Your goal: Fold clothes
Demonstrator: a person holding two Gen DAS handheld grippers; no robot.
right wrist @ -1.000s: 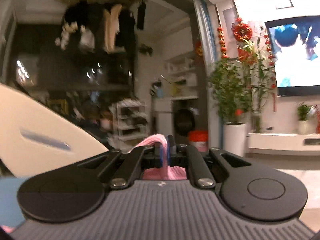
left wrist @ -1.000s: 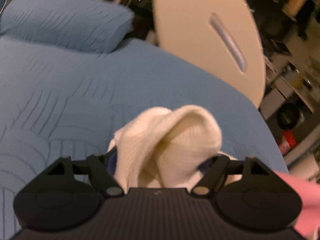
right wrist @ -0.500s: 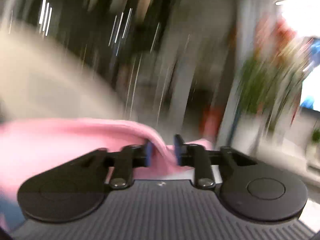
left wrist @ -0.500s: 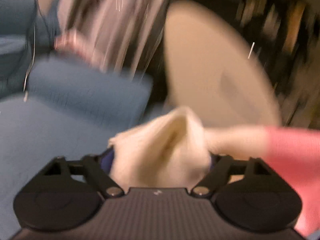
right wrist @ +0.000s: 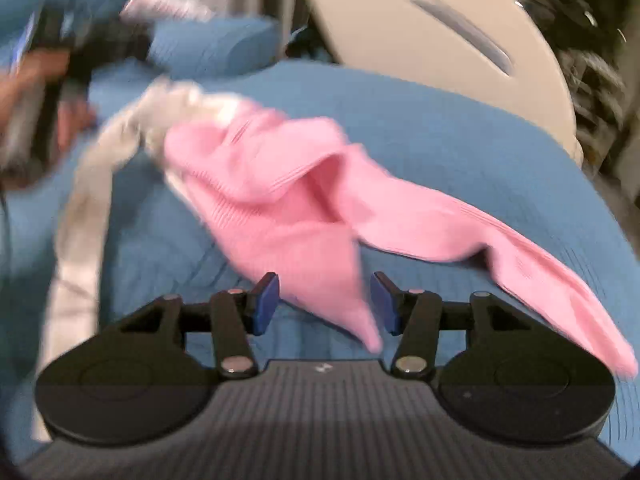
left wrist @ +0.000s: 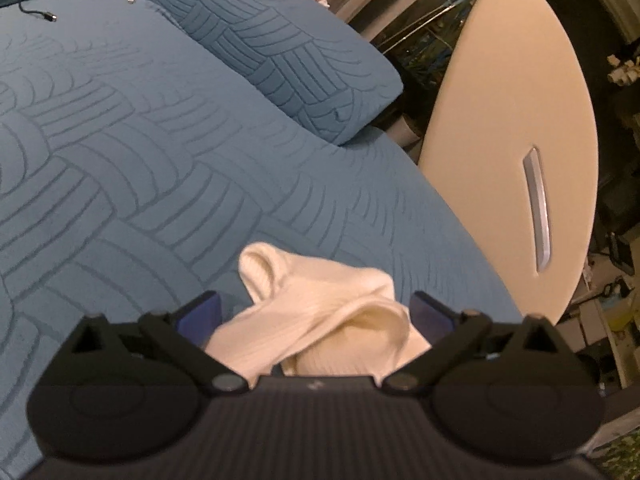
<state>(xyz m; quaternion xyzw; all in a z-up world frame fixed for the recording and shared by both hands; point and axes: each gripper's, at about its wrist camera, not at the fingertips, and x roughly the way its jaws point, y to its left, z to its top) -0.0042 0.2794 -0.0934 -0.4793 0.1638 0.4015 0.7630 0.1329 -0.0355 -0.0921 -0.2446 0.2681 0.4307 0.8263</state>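
Observation:
A knit garment with a pink part point(right wrist: 304, 208) and a cream-white part point(left wrist: 324, 312) lies on the blue quilted bed point(left wrist: 120, 168). My left gripper point(left wrist: 316, 316) is open, its blue pads standing either side of the bunched white fabric. My right gripper point(right wrist: 326, 304) is open, with a pink corner of the garment lying between its pads. In the right wrist view the white part point(right wrist: 96, 168) trails left toward a blurred hand and the other gripper point(right wrist: 44, 80).
A blue pillow point(left wrist: 288, 60) lies at the head of the bed. A beige rounded panel with a metal handle point(left wrist: 516, 152) stands beyond the bed's right edge. A cable point(left wrist: 36, 12) lies on the bed at top left. Cluttered shelves stand at far right.
Both grippers swung down from facing the room toward the bed. The right gripper, shut on pink fabric before, has opened. The left jaws have widened around the white fabric.

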